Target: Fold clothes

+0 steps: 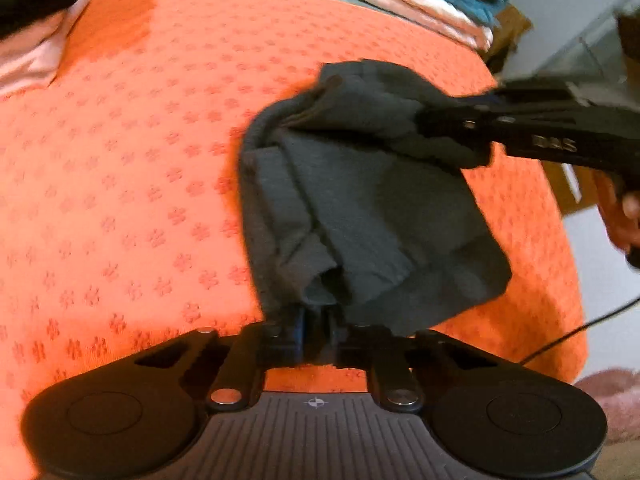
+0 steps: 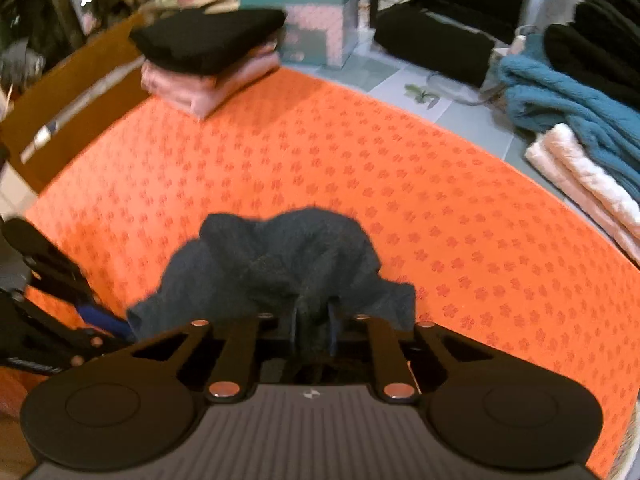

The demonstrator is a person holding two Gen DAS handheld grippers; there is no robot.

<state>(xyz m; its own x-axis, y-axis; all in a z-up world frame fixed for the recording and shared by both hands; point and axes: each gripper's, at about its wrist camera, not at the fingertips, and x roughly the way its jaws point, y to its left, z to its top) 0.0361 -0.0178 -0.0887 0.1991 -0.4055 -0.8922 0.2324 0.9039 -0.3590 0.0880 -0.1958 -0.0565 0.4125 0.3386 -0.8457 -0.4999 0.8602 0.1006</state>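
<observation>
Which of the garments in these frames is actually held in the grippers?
The dark grey garment, pinched by the left gripper and right gripper. The black-and-pink stack and teal sweater lie untouched.

A lived-in home room, set up for sorting laundry. Ahead of the right fingers (image 2: 332,334) spreads an orange patterned cover (image 2: 360,168) over the tabletop. Beyond it to the left sits a folded stack, black on pink (image 2: 208,60); to the right lie a teal knit (image 2: 568,104) and folded pale pink pieces (image 2: 584,184). Farther back stand pastel boxes (image 2: 316,12), a cardboard box (image 2: 76,92) and cluttered shelves (image 2: 48,4). All of it is soft with blur.
</observation>
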